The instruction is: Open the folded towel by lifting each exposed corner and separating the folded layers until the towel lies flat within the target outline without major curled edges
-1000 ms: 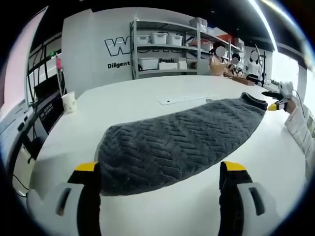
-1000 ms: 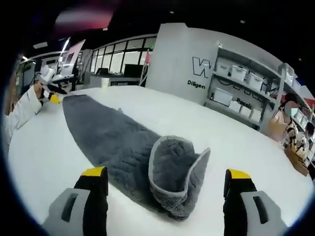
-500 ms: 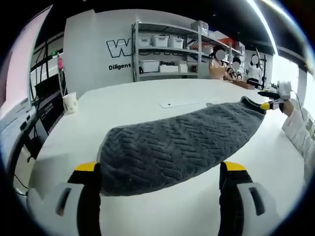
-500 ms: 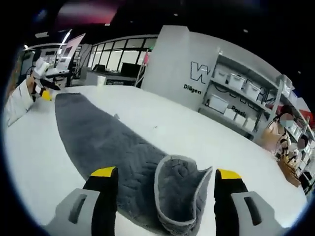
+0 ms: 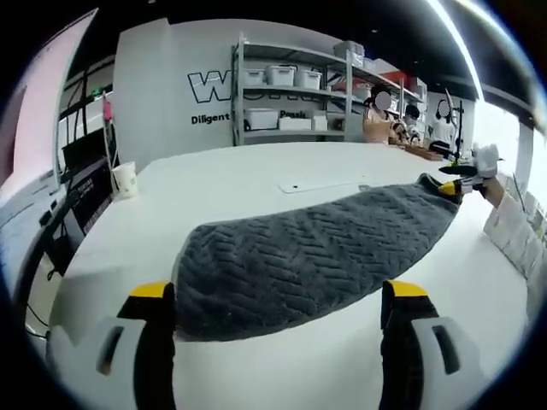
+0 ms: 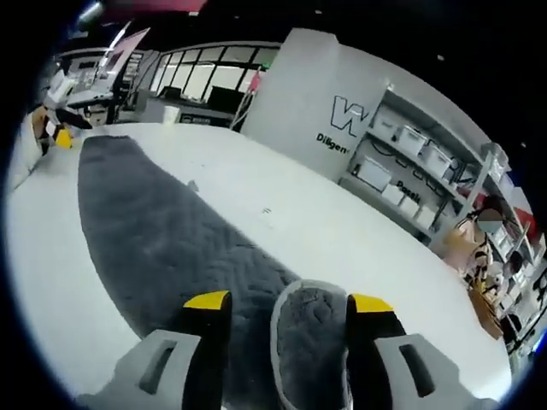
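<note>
1. Spanning the white round worktop [image 5: 256,184], the dark grey herringbone-textured plush towel [image 5: 316,256] lies long and narrow from lower left to centre right of the left gripper view, so it looks part-folded.
2. Left claw [image 5: 278,295]: jaws wide, holding nothing, towel's near end between and just beyond the yellow tips. Risk: closing from here could pinch every layer at once and drag the whole towel, not peel one.
3. Right claw [image 6: 286,301]: jaws narrowed around the upright curled towel corner [image 6: 309,329] at bottom centre of the right gripper view; can't tell whether the pads actually bite. Risk: a shallow grip lets the corner slip on lift.
4. Right claw also visible at centre right of the left gripper view, at the towel's far end.
5. Curl may survive if the corner gets dropped rather than pulled outward.
6. No target outline visible, so placement can't be checked.
</note>
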`<act>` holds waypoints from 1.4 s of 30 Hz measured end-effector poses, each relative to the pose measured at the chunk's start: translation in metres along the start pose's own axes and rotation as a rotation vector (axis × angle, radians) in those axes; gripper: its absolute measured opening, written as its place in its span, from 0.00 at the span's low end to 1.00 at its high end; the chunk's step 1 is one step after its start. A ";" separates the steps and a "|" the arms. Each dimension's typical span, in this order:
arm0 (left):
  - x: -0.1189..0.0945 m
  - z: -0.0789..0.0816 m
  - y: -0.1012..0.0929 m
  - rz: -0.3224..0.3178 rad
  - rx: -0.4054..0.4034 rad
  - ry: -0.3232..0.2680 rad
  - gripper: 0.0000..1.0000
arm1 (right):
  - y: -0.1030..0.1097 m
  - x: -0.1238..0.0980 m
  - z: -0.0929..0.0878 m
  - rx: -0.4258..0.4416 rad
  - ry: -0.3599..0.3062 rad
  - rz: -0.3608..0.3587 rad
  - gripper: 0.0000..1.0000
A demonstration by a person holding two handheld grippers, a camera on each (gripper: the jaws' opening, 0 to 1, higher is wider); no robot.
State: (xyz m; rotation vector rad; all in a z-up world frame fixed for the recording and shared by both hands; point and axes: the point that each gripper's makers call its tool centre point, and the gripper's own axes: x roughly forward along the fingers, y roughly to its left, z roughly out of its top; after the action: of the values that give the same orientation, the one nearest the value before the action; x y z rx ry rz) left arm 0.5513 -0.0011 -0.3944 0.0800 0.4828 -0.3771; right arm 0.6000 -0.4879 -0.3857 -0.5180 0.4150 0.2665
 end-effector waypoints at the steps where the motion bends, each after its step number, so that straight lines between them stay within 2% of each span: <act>1: 0.000 0.000 0.000 0.000 0.000 0.001 0.99 | 0.001 0.002 0.000 -0.006 0.006 -0.002 0.50; 3: 0.000 0.000 0.000 -0.001 0.001 0.001 0.99 | 0.004 0.006 0.001 -0.012 0.012 -0.006 0.48; 7: 0.000 0.001 0.000 -0.001 -0.001 -0.003 0.99 | 0.003 0.012 0.002 -0.030 0.028 -0.034 0.35; 13: -0.001 0.001 0.000 -0.001 -0.001 -0.002 0.99 | -0.002 0.020 0.001 -0.031 0.047 -0.054 0.28; 17: -0.001 0.001 0.001 0.002 -0.003 -0.003 0.99 | -0.012 0.023 -0.004 -0.072 0.065 -0.092 0.15; 22: -0.002 0.001 0.003 0.005 -0.006 -0.006 0.98 | -0.015 0.026 -0.013 -0.036 0.079 -0.080 0.12; 25: -0.001 0.001 0.004 0.006 -0.007 -0.005 0.98 | -0.016 0.024 -0.015 -0.041 0.075 -0.082 0.00; 30: -0.001 0.001 0.004 0.008 -0.006 -0.003 0.98 | -0.019 0.023 -0.017 -0.050 0.074 -0.093 0.00; 36: -0.002 0.001 0.004 0.008 -0.006 -0.004 0.98 | -0.024 0.019 -0.017 -0.022 0.061 -0.096 0.00; 42: -0.002 0.001 0.004 0.007 -0.001 0.001 0.98 | -0.028 0.008 -0.013 -0.006 0.035 -0.095 0.00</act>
State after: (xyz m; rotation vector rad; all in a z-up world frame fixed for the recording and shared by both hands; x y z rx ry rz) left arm 0.5516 0.0029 -0.3930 0.0812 0.4834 -0.3703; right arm 0.6127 -0.5172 -0.3882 -0.5475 0.4228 0.1669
